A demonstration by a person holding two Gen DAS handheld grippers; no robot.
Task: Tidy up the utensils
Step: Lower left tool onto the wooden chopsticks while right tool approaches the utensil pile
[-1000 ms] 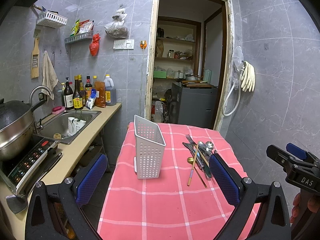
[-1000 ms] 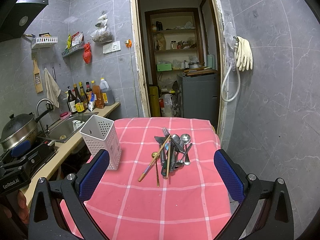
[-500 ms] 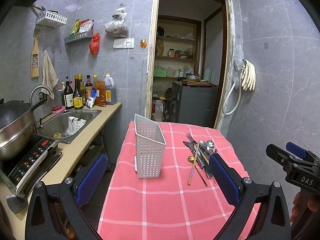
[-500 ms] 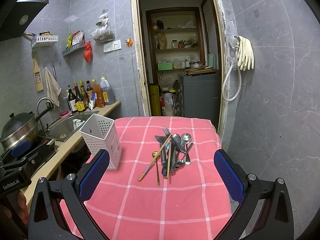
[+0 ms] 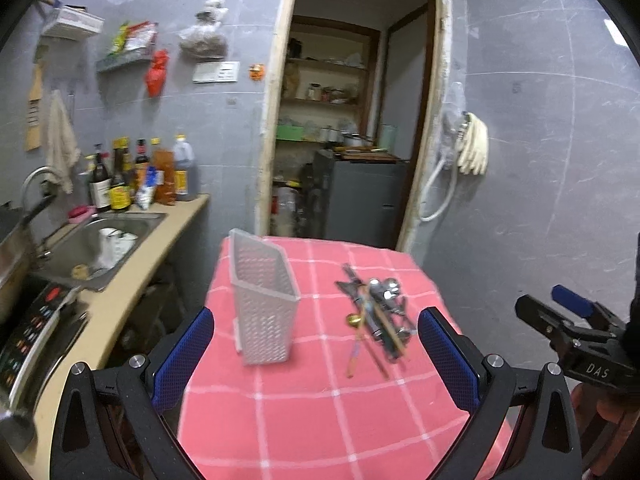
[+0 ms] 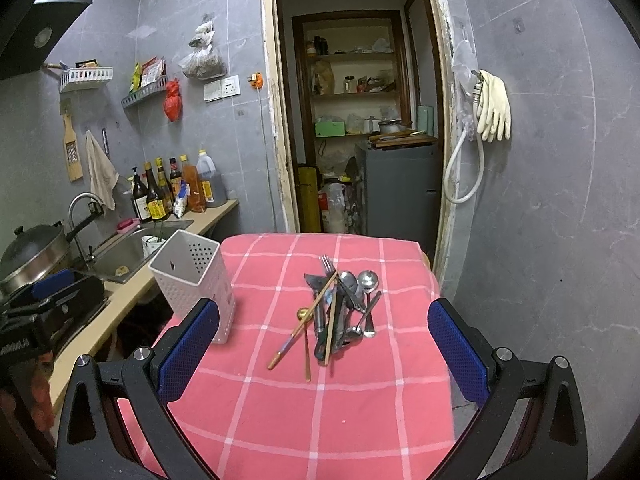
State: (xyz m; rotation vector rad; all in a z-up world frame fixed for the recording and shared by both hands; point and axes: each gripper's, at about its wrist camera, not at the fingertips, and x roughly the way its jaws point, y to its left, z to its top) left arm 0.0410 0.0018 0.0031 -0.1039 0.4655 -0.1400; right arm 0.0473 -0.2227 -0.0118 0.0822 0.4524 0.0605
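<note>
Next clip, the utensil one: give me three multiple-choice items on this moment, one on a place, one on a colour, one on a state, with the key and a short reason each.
1. Where does the white holder stand relative to the utensil pile?
A. Toward the sink side
B. Toward the glove wall
C. On top of it

2. What colour is the tablecloth?
A. Plain green
B. Red with white check lines
C. Blue stripes

3. What state is the right gripper in?
A. Shut on a spoon
B. Shut on the holder
C. Open and empty

Key: 1 A, the holder sits at the table's sink-side edge, apart from the pile. 2 B, white lines cross red cloth. 3 C, its blue pads stand wide apart with nothing between; the left gripper looks the same.
</note>
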